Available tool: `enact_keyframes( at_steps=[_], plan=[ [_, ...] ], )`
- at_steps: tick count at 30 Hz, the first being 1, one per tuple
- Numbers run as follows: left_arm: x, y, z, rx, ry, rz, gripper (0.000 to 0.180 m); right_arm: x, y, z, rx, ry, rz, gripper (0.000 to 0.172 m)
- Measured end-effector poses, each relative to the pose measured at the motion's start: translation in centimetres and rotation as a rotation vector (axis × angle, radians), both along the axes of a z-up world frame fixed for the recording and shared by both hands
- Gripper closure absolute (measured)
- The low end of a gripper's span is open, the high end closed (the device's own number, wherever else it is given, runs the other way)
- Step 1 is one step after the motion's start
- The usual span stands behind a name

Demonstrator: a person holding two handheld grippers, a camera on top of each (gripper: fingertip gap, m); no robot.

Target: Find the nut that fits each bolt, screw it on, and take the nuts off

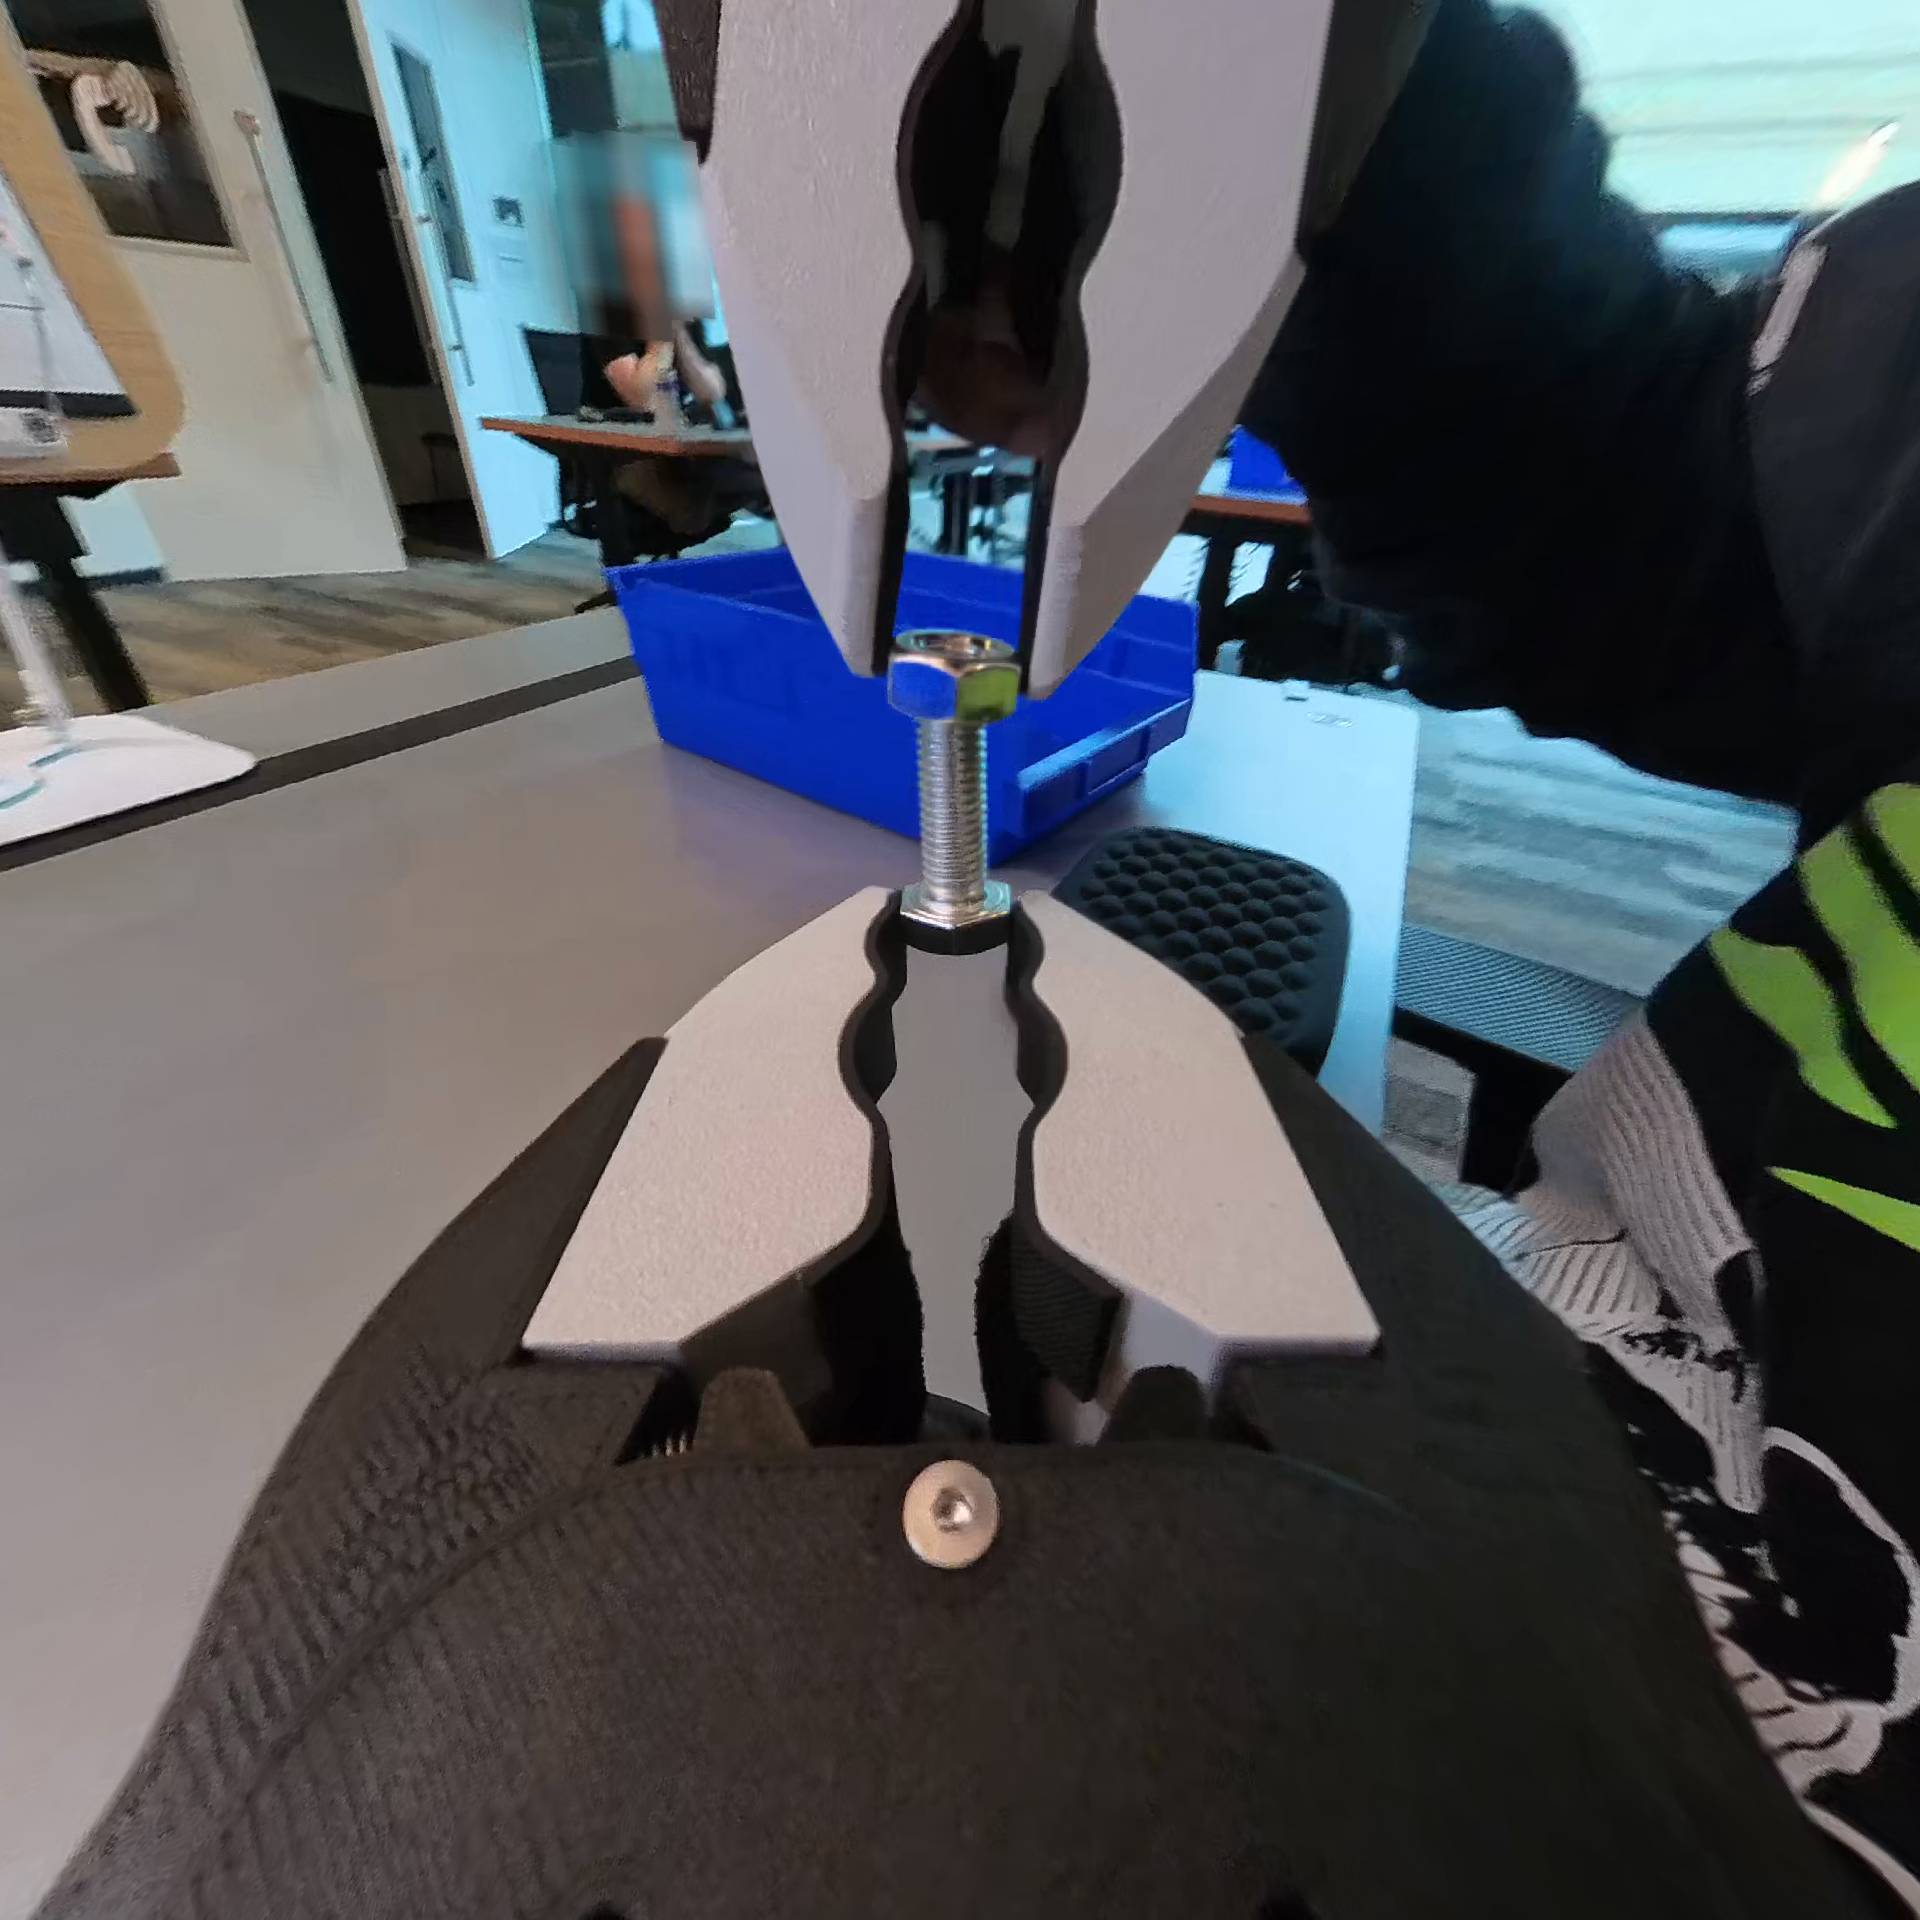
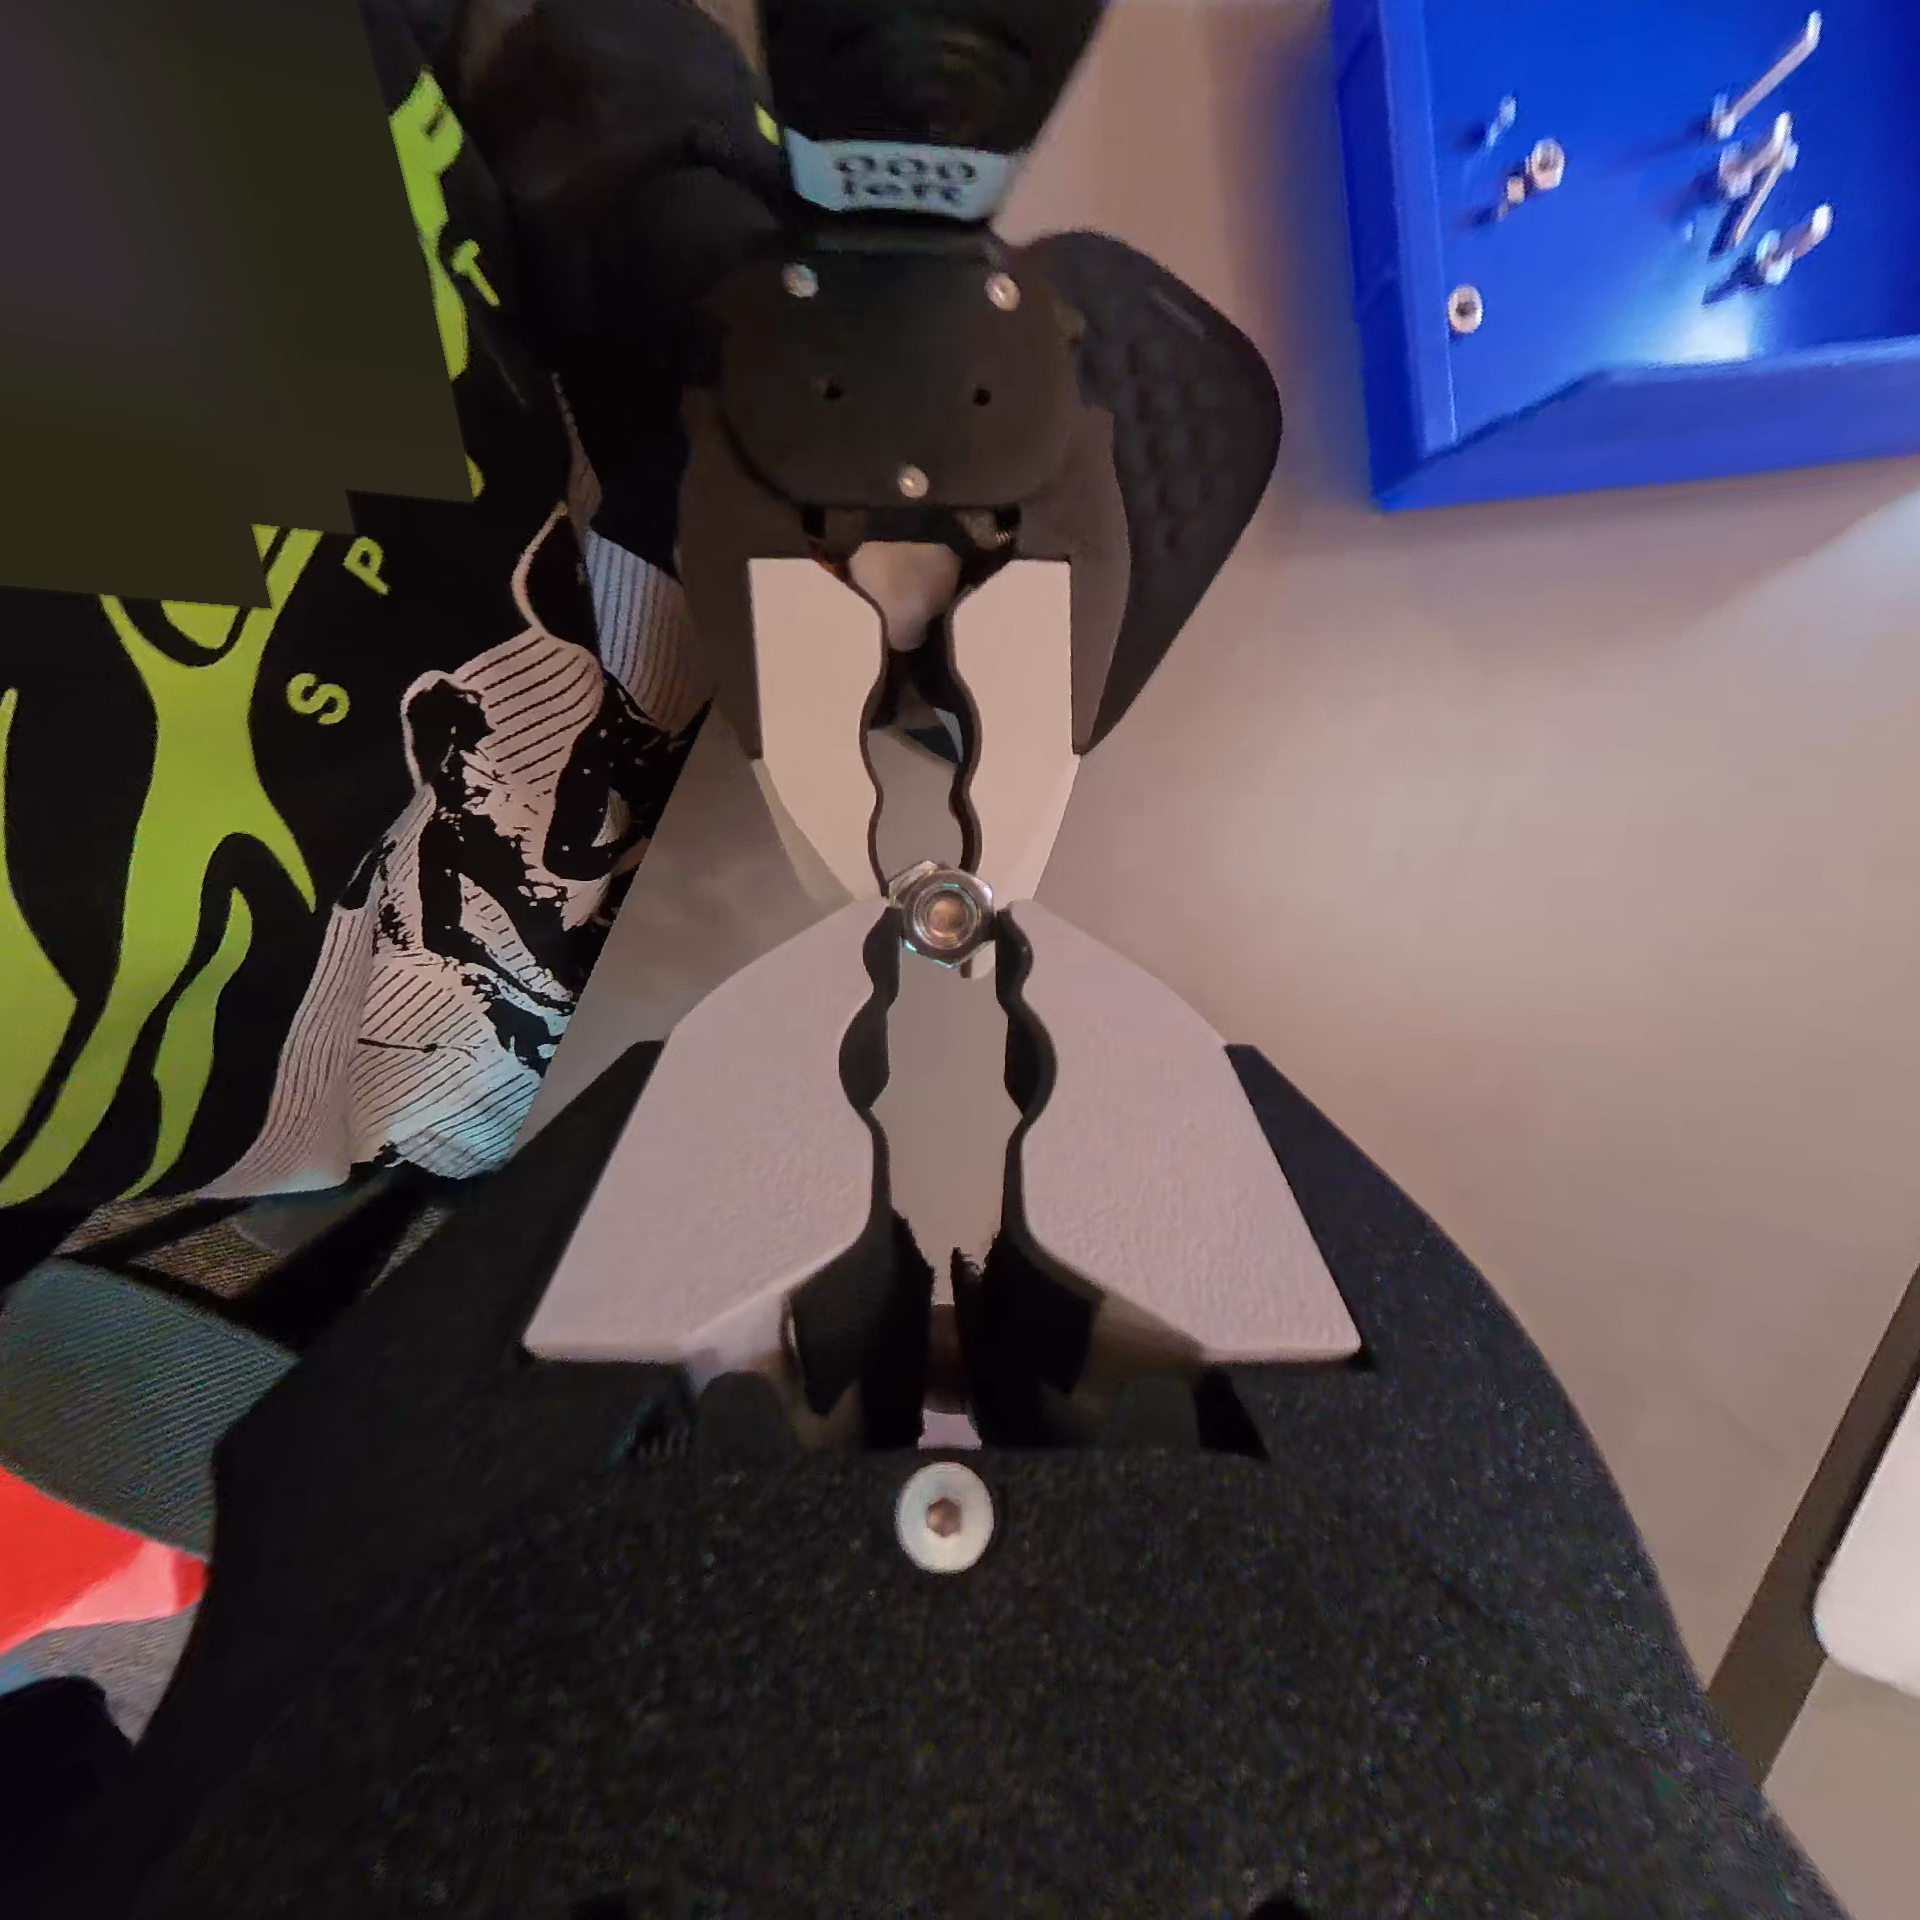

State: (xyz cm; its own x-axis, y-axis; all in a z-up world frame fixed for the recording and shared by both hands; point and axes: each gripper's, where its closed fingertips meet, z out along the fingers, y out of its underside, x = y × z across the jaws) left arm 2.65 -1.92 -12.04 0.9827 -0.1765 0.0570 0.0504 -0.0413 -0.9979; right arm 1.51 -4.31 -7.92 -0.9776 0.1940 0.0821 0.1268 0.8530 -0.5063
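Left wrist view: our left gripper (image 1: 954,914) pinches hex nut (image 1: 952,906); right gripper (image 1: 954,665) clamps bolt (image 1: 951,800) head, letting threads turn.

Both claws basically twins: textured black printed body, pale grey wedge fingers (image 1: 748,1174) lined with wavy black rubber pads, one silver hex-socket screw (image 1: 951,1524) dead centre on body. Left claw (image 2: 935,894) from front: three small silver screws, white label strip up top, dimpled black side paddle. Person's sleeve (image 2: 208,831): black with neon green flames and white line-art print.
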Motion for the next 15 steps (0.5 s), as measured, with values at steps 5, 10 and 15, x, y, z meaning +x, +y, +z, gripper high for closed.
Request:
enact_keyframes(
  at_steps=[5, 10, 15],
  plan=[
    [-0.3, -0.1, 0.3, 0.015, 0.014, 0.016, 0.162, -0.1, -0.2, 0.3, -0.052, -0.014, 0.006, 0.154],
    [-1.5, 0.1, -0.2, -0.029, 0.062, 0.137, 0.162, -1.0, 0.2, -0.1, -0.025, 0.004, -0.096, 0.154],
    [-2.2, 0.1, -0.4, -0.048, 0.08, 0.208, 0.162, -1.5, 0.4, -0.3, -0.004, 0.012, -0.201, 0.154]
  ],
)
